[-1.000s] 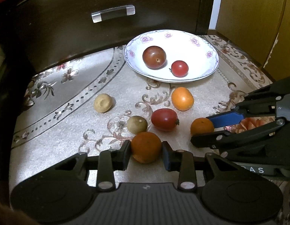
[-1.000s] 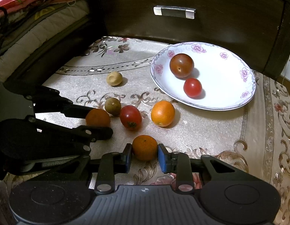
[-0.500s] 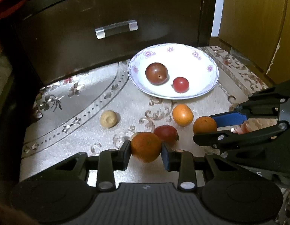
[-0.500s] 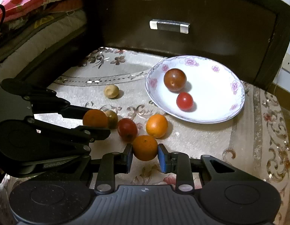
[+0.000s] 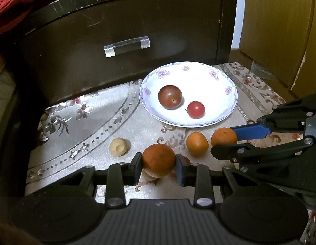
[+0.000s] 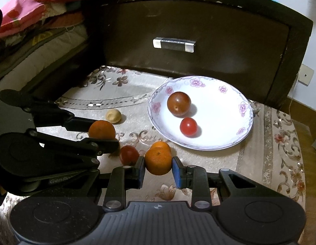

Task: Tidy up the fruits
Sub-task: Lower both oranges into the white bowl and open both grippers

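My left gripper is shut on an orange and holds it above the cloth. My right gripper is shut on a second orange, also lifted; it shows in the left wrist view. A third orange lies on the cloth. A white flowered plate holds a dark tomato and a small red tomato. A red tomato lies near the grippers. A small tan fruit lies to the left.
A dark drawer front with a clear handle stands behind the plate. The patterned cloth covers the surface. Folded bedding lies at the left. A wooden cabinet stands at the right.
Both grippers have lifted and drawn back with their oranges. The plate and drawer now look farther off. The greenish fruit is hidden behind the left orange.
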The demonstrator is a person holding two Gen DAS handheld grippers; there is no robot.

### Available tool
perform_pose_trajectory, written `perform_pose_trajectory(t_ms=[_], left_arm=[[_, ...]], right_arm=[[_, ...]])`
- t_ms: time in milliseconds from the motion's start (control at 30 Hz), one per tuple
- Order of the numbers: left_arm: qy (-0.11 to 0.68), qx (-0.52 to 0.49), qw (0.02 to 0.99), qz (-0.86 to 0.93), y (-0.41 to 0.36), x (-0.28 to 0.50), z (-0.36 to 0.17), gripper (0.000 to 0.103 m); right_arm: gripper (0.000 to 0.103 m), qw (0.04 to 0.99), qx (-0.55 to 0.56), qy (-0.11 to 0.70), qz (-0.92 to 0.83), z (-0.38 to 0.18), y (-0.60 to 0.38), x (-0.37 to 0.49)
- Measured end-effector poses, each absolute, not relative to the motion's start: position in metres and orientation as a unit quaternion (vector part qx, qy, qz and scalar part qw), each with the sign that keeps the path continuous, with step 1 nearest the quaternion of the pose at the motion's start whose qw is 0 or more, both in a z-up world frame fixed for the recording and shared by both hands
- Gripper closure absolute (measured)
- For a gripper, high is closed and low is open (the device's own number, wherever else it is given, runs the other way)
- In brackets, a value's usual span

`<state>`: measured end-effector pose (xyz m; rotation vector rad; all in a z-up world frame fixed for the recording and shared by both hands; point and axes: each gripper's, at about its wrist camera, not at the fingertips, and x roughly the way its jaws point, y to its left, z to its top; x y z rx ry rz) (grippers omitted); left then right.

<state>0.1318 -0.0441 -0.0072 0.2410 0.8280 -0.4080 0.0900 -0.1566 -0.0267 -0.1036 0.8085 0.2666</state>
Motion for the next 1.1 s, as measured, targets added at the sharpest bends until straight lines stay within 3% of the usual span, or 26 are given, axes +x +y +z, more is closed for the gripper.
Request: perform_pose_trajectory(t_ms=[1100], left_arm=[[0.379, 0.114, 0.893, -0.217, -0.086, 0.198, -0.020, 0.065]], right_arm=[[0.077, 0.925, -0.059, 0.366, 0.079, -0.031, -0.193, 0.142]])
